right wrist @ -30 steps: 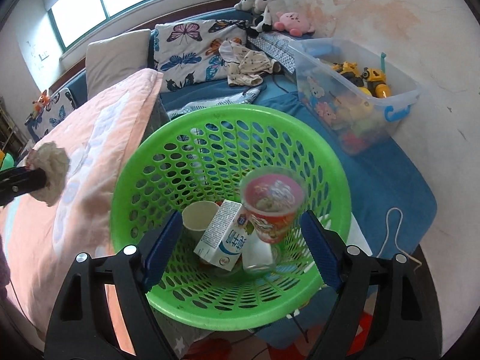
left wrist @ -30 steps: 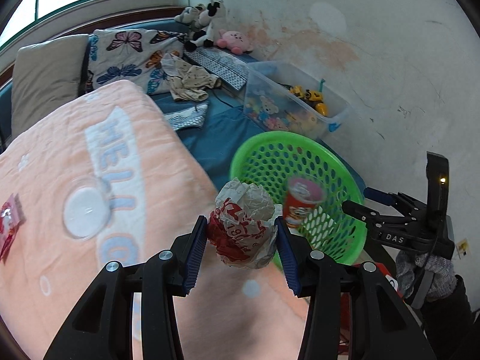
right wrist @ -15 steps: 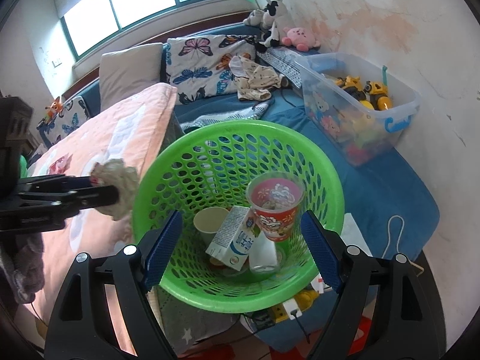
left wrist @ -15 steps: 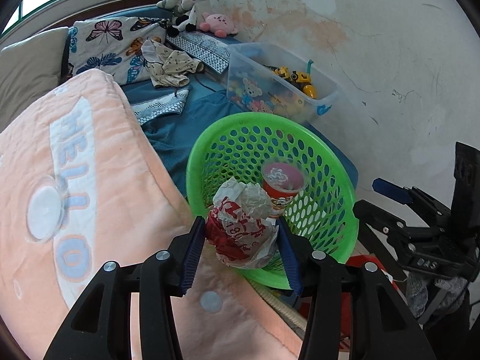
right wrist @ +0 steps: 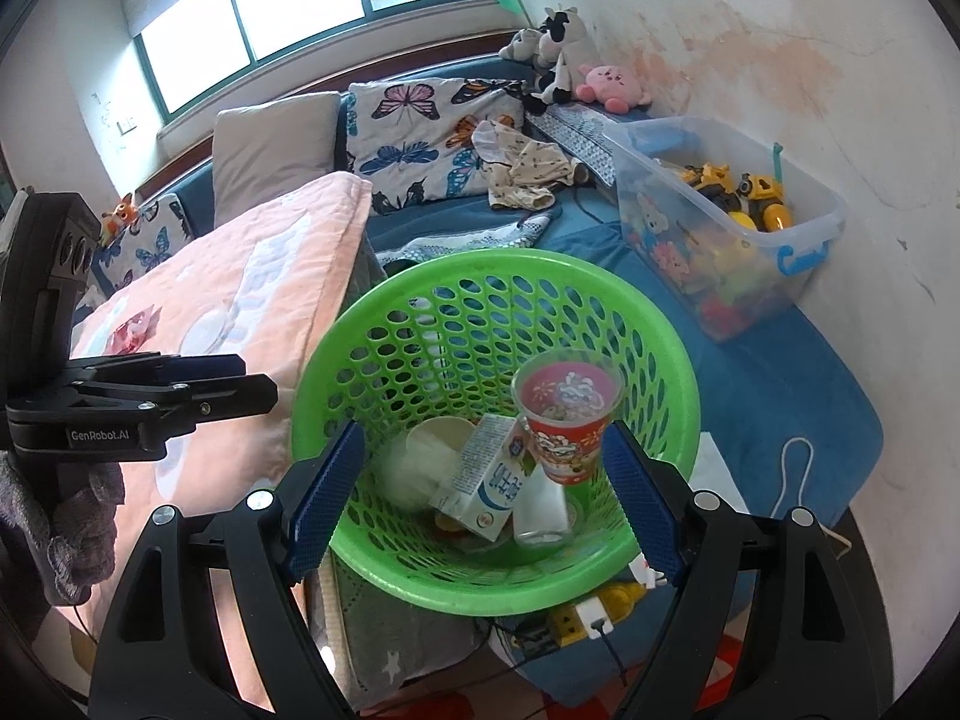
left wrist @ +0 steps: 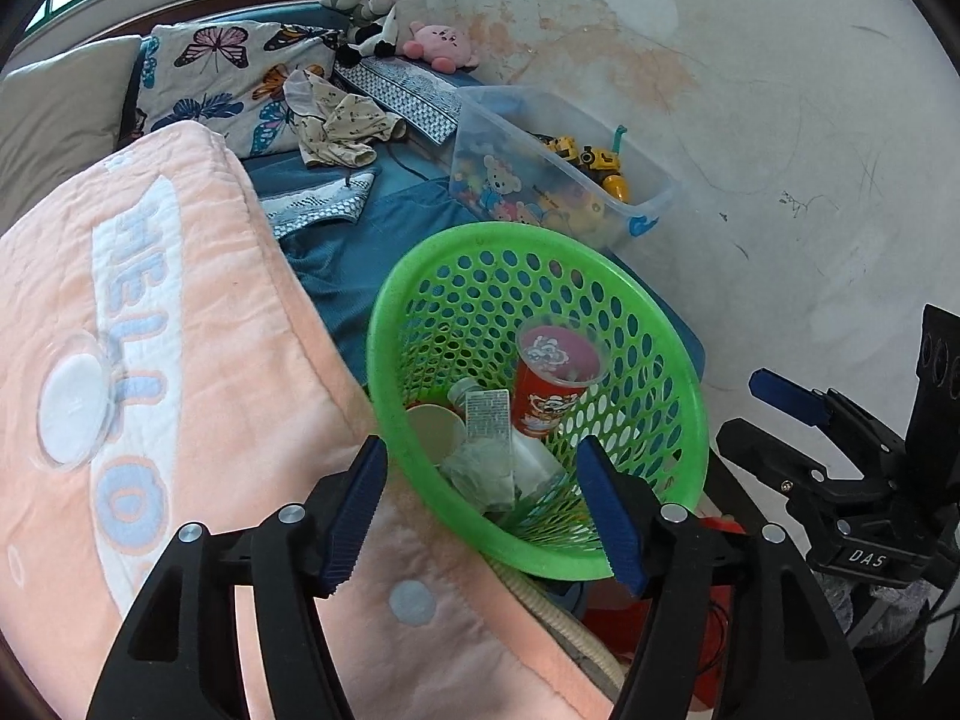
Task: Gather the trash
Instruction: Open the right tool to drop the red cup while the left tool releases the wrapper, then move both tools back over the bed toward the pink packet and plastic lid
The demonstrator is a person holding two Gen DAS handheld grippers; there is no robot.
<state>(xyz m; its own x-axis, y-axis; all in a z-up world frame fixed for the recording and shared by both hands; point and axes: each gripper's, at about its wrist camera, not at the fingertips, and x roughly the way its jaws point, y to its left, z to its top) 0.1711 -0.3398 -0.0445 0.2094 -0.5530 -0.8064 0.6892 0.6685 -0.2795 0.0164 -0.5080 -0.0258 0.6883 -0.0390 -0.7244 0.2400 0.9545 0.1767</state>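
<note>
Inside green basket [right wrist: 660,324]: red cup [right wrist: 567,414], milk carton [right wrist: 489,480]; both tongs apart, empty

My left gripper [left wrist: 480,516]: black plastic arms, blue ribbed pads [left wrist: 351,516], silver screws along the bottom of the frame. My right gripper [right wrist: 480,504] has the same build, blue pads [right wrist: 321,504], silver screws. Seen from the side at mid left, the left one carries white "GenRobot.AI" lettering; the right one at lower right reads "DAS". Grey knit glove [right wrist: 72,516] at lower left.
</note>
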